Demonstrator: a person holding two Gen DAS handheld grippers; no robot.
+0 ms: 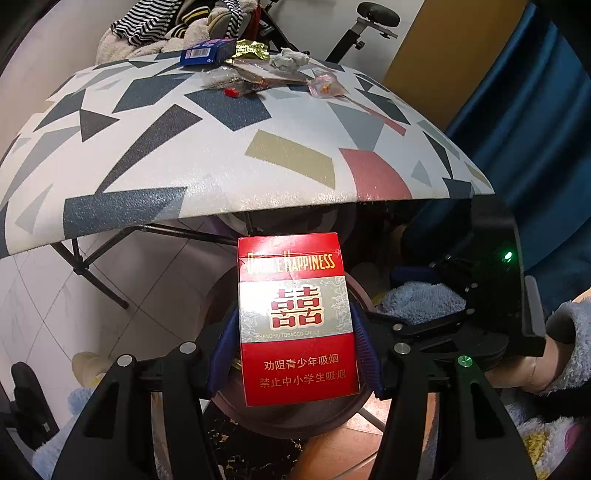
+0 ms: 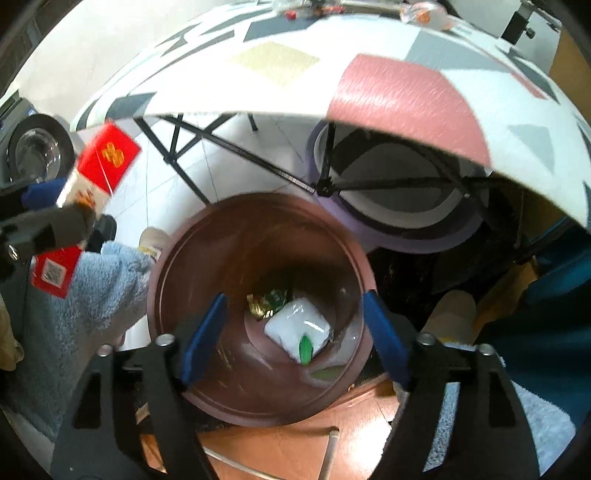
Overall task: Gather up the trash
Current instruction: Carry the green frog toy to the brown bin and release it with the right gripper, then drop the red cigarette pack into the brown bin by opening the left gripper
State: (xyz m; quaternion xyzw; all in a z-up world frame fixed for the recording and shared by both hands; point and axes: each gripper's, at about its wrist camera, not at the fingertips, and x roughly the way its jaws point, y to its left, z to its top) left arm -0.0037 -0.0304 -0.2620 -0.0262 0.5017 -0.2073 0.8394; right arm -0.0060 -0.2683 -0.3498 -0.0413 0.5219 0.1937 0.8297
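My left gripper (image 1: pixel 295 350) is shut on a red cigarette pack (image 1: pixel 295 317), held upright below the table's front edge. The same cigarette pack (image 2: pixel 99 162) shows at the left of the right wrist view. My right gripper (image 2: pixel 295 332) stands open over a brown trash bin (image 2: pixel 184 258), nothing between its blue pads (image 2: pixel 207 332). Inside the bin lie a white tissue packet (image 2: pixel 295 325) with a green tab and a gold wrapper (image 2: pixel 258 306). More trash sits at the table's far end: a blue box (image 1: pixel 207 51), a gold wrapper (image 1: pixel 251 50), crumpled tissue (image 1: pixel 290 59) and clear wrappers (image 1: pixel 323 85).
The folding table (image 1: pixel 184 147) has a geometric patterned top and black legs (image 2: pixel 221 140). A round purple-rimmed stool (image 2: pixel 406 195) stands under it. Blue curtain (image 1: pixel 517 110) hangs at the right. A person's fuzzy blue sleeve (image 2: pixel 81 295) is beside the bin. Clothes (image 1: pixel 166 26) are heaped behind the table.
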